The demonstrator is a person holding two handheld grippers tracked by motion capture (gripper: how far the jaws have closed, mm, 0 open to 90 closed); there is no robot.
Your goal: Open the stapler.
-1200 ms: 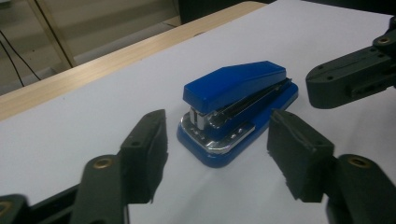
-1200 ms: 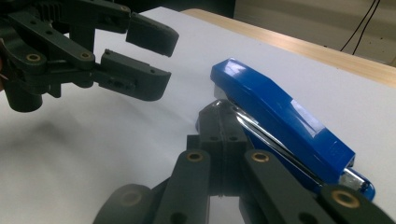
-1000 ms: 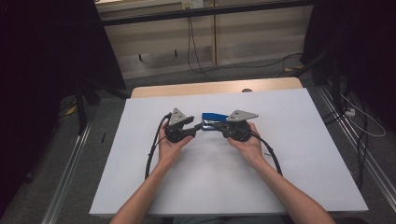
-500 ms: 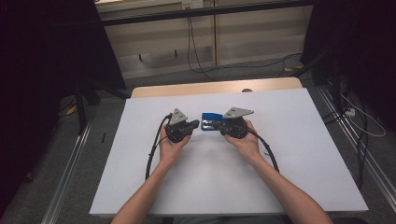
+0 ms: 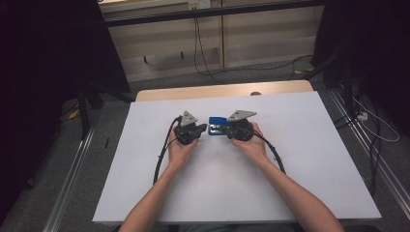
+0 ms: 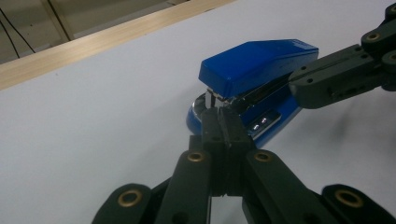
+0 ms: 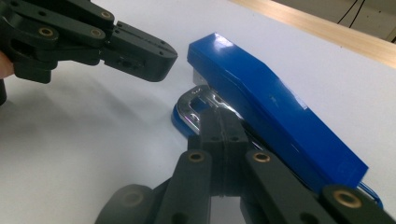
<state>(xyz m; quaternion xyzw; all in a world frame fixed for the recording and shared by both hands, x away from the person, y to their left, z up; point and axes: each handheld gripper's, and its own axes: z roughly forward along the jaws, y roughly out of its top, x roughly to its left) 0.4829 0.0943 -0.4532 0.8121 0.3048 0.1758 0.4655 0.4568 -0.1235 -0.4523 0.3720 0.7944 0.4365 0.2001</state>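
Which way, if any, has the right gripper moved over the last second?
Yes, slightly left: the grey plate on the right gripper, earlier below the dark spot on the wooden edge, now sits left of it, nearer the blue stapler.

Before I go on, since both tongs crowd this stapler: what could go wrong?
1. The shut left tongs sit at the blue stapler's mouth; a push could slide it across the white table.
2. The right tongs, also shut, rest against its metal base; prying may tip it.

Dim surroundings, evenly lit white table [image 5: 300, 159], soft shadows, slight blur.
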